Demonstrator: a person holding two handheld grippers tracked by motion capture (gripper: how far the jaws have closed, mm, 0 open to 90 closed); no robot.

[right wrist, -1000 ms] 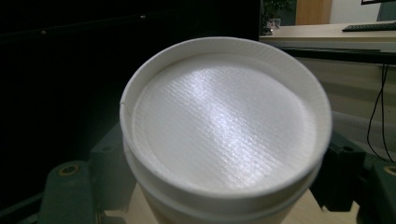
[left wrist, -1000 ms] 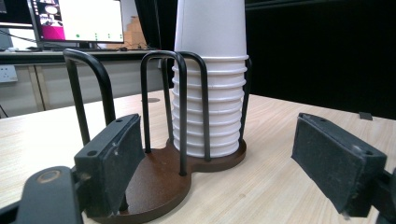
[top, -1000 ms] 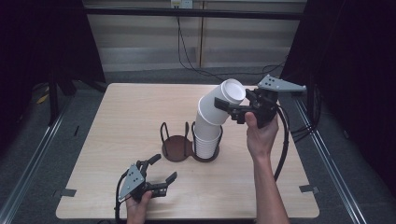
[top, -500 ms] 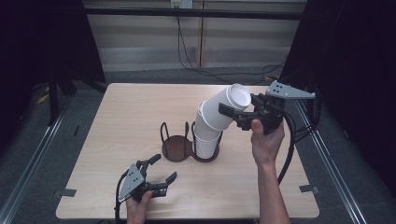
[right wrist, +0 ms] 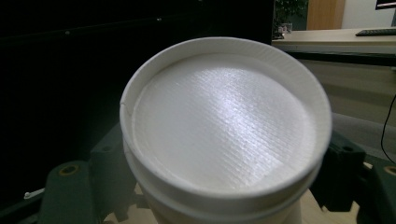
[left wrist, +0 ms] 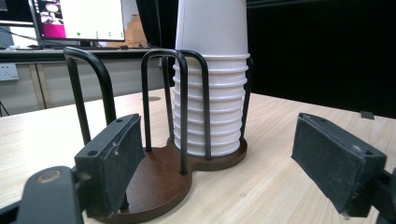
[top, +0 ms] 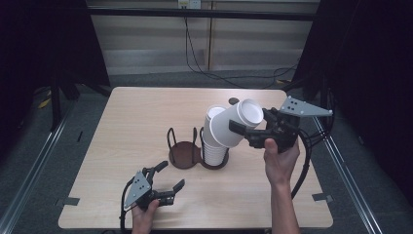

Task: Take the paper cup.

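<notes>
My right claw (top: pixel 238 127) pinches the top paper cup (top: pixel 233 124), tilted off the stack (top: pixel 214 146) in the wire holder (top: pixel 187 155); I'd say it's nearly free, next lift it clear. Left claw (top: pixel 168 176) rests spread on the desk (top: pixel 136 117)

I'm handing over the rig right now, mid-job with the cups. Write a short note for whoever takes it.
Right gripper: shut on a white cup, tilted at the top of the cup stack; I cannot tell if it is clear of the stack.
Left gripper: open, empty, by the table's near edge, facing the holder.
Stack: upside down in the holder's right ring; left ring empty.
Left to do: probably draw the cup clear and set it down.
</notes>
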